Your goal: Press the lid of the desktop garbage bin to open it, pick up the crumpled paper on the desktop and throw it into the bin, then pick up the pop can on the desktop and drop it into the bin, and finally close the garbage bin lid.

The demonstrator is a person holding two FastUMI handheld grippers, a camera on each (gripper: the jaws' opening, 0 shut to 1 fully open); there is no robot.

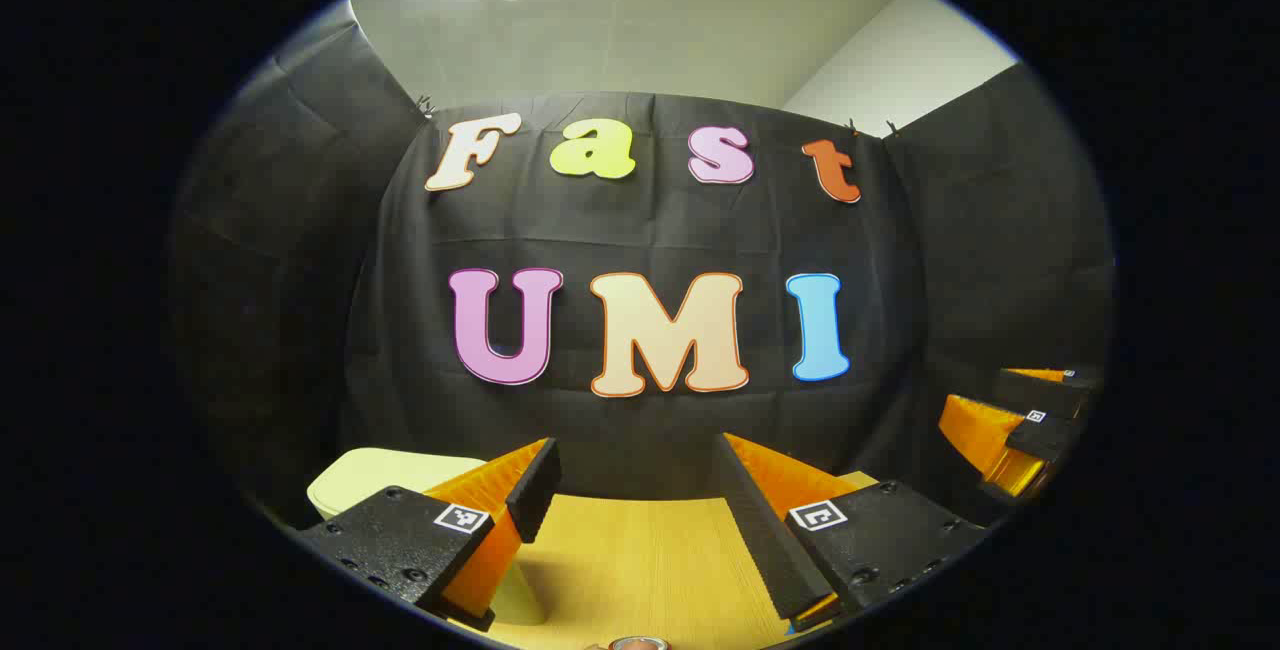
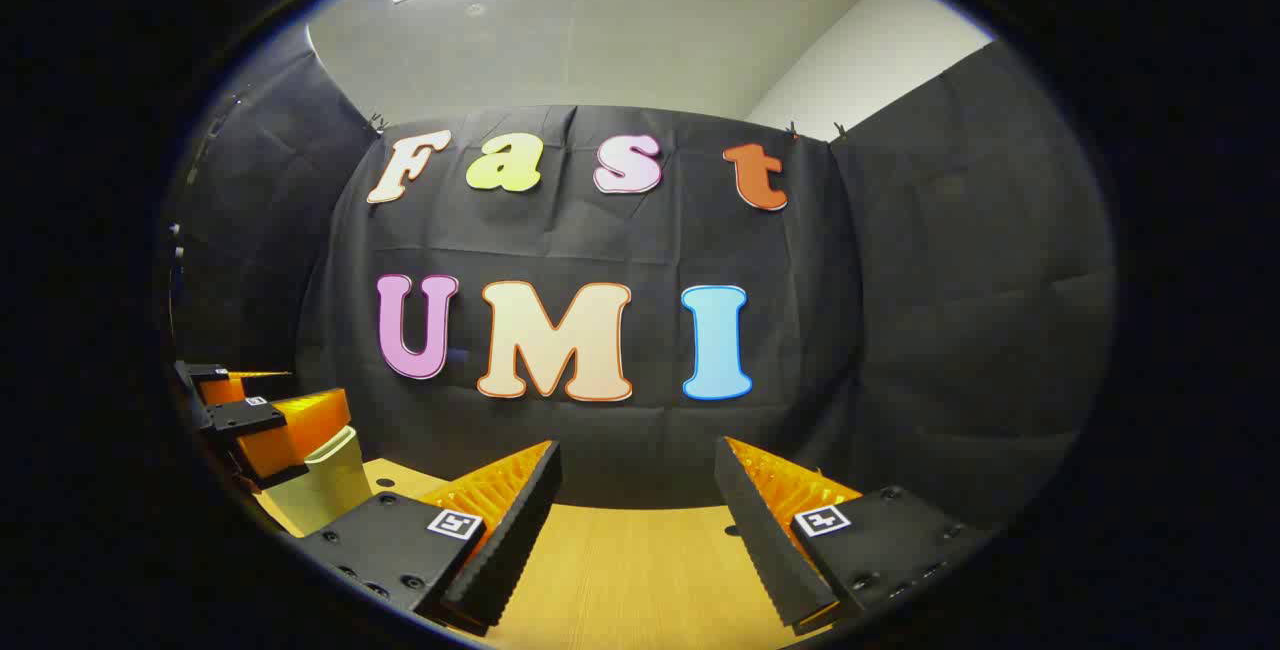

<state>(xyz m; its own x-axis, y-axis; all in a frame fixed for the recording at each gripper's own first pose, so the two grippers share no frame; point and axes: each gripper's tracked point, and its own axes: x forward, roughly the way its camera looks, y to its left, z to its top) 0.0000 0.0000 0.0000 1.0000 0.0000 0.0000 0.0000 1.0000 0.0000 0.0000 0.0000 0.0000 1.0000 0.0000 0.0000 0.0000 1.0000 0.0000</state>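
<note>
The pale garbage bin (image 1: pixel 400 475) stands at the worktop's (image 1: pixel 640 560) far left edge, just behind the left gripper's (image 1: pixel 640 490) left finger; both grippers are held with fingers spread, gripping nothing. At the near edge, below that gripper, the left gripper view catches a pop can's rim (image 1: pixel 638 643). The right gripper view has the bin (image 2: pixel 335 480) left of the right gripper (image 2: pixel 640 490), beneath the left gripper (image 2: pixel 262 420).

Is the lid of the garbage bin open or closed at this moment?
Cannot tell. The left gripper view shows the pale bin only partly behind the gripper; the right gripper view shows just a piece.
</note>
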